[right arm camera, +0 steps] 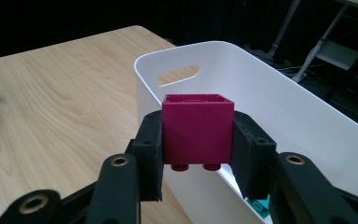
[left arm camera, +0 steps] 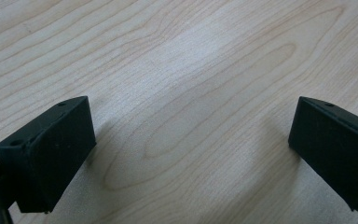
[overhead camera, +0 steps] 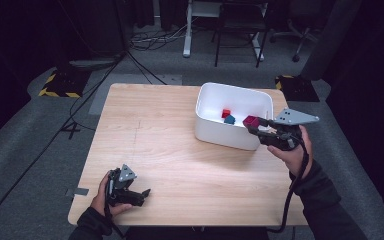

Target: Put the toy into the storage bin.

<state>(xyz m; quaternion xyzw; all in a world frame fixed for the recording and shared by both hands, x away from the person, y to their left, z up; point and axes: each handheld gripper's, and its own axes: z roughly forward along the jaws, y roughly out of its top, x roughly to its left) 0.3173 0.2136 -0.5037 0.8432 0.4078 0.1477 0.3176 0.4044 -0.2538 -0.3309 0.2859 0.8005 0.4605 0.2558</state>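
My right gripper (overhead camera: 254,124) is shut on a magenta block (overhead camera: 251,121), held above the near right rim of a white bin (overhead camera: 215,132). In the right gripper view the magenta block (right arm camera: 198,128) sits squeezed between the pads (right arm camera: 151,149), studs pointing down, just over the bin (right arm camera: 307,116) wall. A red block (overhead camera: 226,113) and a teal block (overhead camera: 229,119) lie inside the bin; a teal block (right arm camera: 261,205) shows under the jaws. My left gripper (overhead camera: 142,195) rests open near the table's front left corner, its fingers (left arm camera: 51,149) spread wide over bare wood.
The wooden table (overhead camera: 155,130) stands on grey carpet. Beyond it are a desk frame (overhead camera: 187,30), a chair base (overhead camera: 295,37), cables and yellow-black striped stands (overhead camera: 60,85). The bin has a handle slot (right arm camera: 179,74) in its end wall.
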